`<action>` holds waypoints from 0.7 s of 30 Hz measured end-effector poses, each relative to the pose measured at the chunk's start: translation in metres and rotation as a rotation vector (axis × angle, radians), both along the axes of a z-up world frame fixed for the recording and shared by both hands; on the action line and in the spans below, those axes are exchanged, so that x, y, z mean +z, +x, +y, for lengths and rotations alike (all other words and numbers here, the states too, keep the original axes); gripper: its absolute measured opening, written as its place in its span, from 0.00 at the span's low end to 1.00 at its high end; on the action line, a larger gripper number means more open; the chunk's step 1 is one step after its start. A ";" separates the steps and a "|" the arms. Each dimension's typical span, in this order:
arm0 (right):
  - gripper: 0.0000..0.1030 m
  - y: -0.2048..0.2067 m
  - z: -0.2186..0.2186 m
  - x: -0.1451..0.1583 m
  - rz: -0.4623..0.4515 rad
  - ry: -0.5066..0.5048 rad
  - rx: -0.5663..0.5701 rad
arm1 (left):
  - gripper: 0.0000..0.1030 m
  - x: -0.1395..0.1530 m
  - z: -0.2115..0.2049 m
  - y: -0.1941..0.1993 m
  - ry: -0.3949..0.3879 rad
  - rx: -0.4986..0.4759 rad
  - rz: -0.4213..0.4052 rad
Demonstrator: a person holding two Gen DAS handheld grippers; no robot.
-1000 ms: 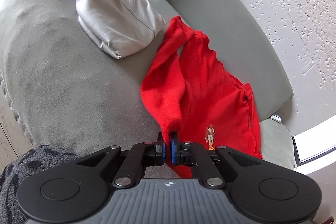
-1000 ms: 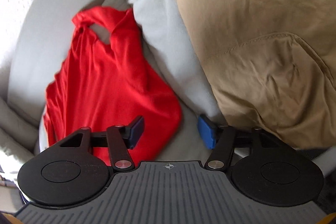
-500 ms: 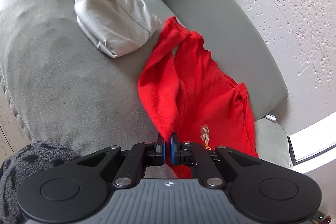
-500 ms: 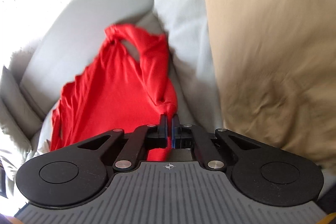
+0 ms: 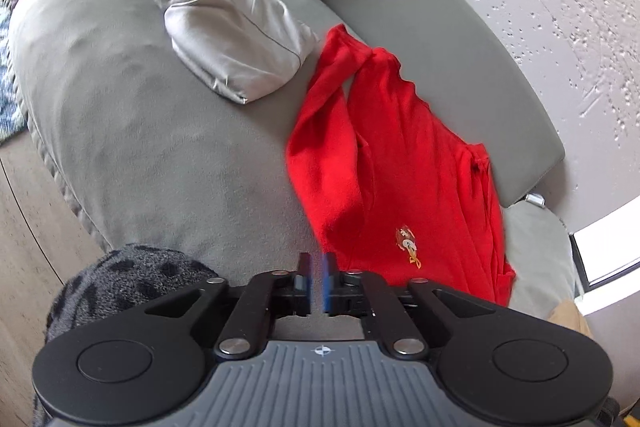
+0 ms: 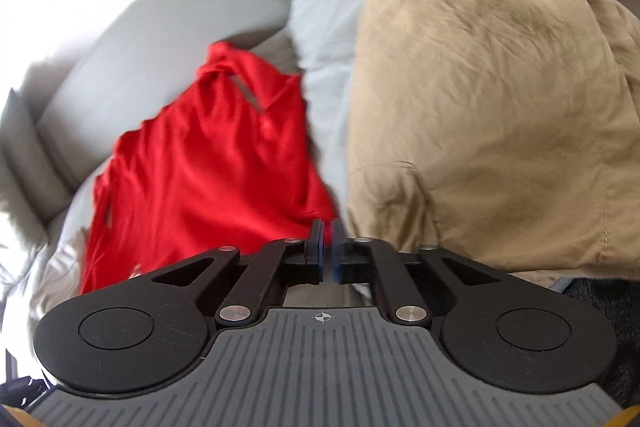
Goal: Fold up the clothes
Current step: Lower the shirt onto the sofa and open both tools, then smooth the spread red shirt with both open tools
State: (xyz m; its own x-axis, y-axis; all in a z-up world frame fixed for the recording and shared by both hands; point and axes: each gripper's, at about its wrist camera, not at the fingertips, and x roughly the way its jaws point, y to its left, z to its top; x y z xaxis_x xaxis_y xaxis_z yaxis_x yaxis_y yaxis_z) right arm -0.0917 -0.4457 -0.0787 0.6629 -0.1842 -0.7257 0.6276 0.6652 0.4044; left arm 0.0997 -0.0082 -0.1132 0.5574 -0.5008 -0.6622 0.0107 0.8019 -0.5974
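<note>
The left gripper (image 5: 319,281) has its jaws a narrow slit apart with nothing between them; its blurred blue pads (image 5: 329,281) hang just off the near edge of the red shirt (image 5: 400,179). Half a second ago those pads were pinched on that edge, so the cloth has been let go and lies back on the seat. The right gripper (image 6: 327,251) also stands almost closed, its tips at the shirt's near right corner; whether any fabric is caught in the thin gap cannot be told, though earlier a twisted fold was plainly clamped there. The shirt lies lengthwise on the grey sofa (image 5: 160,147), collar end far, a small emblem (image 5: 408,245) showing near the hem, its right side bunched against the backrest (image 5: 440,27). A pale grey pillow (image 5: 236,39) touches the collar end on the left, and a broad stretch of bare seat lies open to the left of the shirt. From the right wrist, a tan cushion (image 6: 500,107) crowds the shirt's right edge, leaving only a thin strip of seat between. A dark patterned fabric (image 5: 132,283) sits beside the left gripper at the sofa's front edge.
</note>
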 end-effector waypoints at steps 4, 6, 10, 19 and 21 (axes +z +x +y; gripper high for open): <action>0.44 0.001 0.016 0.011 0.008 -0.064 0.128 | 0.28 0.005 0.004 0.005 0.029 0.016 -0.020; 0.44 0.005 0.022 0.012 0.001 -0.032 0.154 | 0.36 0.013 0.008 0.013 0.056 0.022 -0.038; 0.53 0.032 0.034 0.011 -0.016 0.104 0.215 | 0.53 0.038 0.005 0.040 0.185 -0.039 -0.095; 0.64 0.126 0.081 0.030 -0.067 0.068 0.371 | 0.57 0.052 -0.075 0.157 0.430 -0.193 -0.222; 0.64 0.148 0.083 0.026 -0.080 0.089 0.384 | 0.45 0.050 -0.095 0.186 0.469 -0.221 -0.238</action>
